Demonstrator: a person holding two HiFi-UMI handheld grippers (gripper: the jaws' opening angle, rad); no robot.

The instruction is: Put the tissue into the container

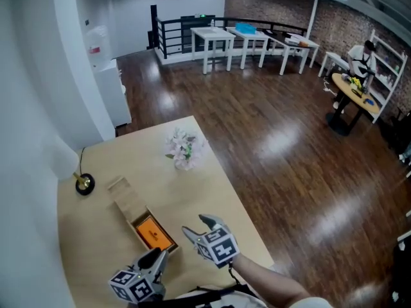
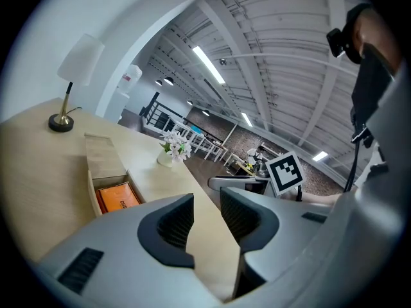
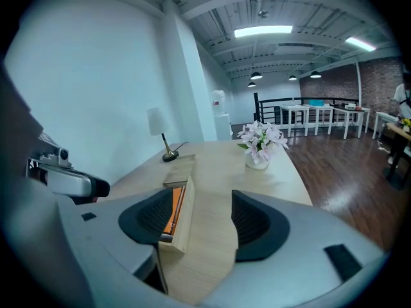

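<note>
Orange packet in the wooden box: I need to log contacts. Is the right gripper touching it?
Apart. The head view shows the wall of the wooden box and tabletop between the right gripper and the orange packet.

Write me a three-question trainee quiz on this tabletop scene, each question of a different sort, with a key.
1. True or false: the orange pack lies inside the wooden box, whose lid is slid partly open.
2. What is between the jaws of the right gripper? A) nothing B) a cup C) a pen
3. Short answer: what stands on the table close to the white wall, left of the box in the head view?

Key: 1 true. 2 A: the jaws stand apart with only tabletop showing between them. 3 the lamp.
</note>
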